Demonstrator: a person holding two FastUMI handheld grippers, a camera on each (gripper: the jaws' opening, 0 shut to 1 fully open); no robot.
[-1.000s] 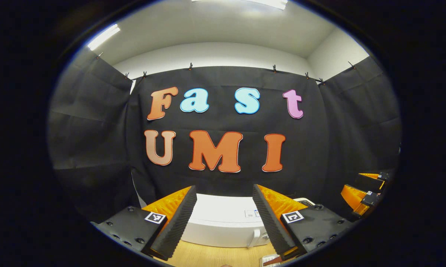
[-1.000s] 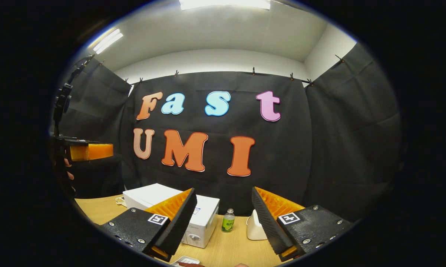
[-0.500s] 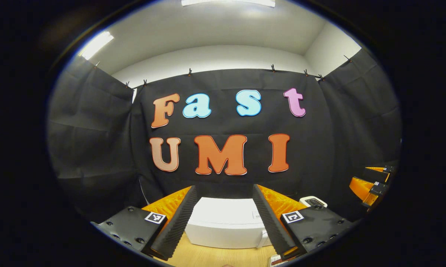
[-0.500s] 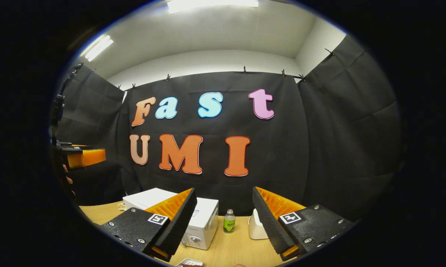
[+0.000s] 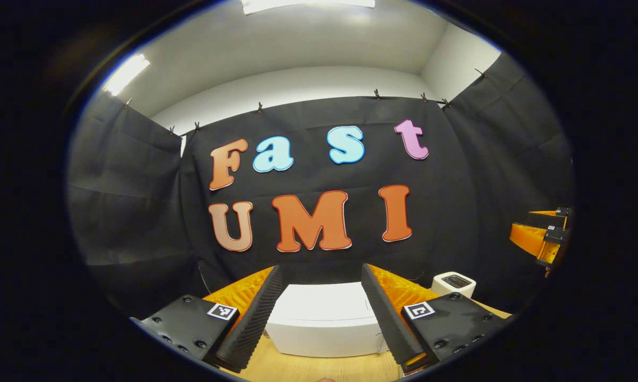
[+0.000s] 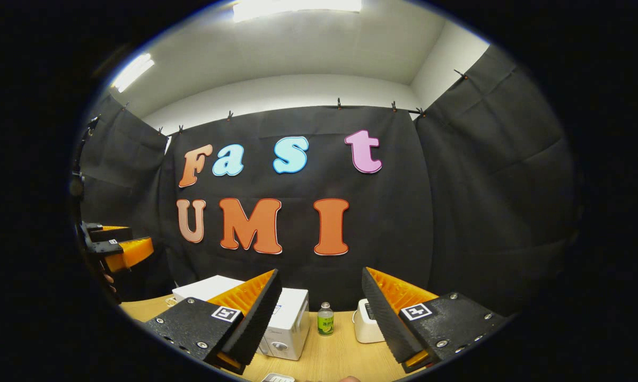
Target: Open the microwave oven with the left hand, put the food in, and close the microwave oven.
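The approach is judged in hand: the left claw point(image 5: 321, 318) and right claw point(image 6: 319, 321) are held wide, empty; the microwave oven point(image 5: 324, 323) door must be reached next

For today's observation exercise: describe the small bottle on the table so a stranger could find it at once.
Start at the wooden table before the black cloth wall. On it a white microwave oven stands left and a small white appliance right. The bottle stands upright between them, apart from both: clear, green-labelled, the one coloured thing among white boxes.
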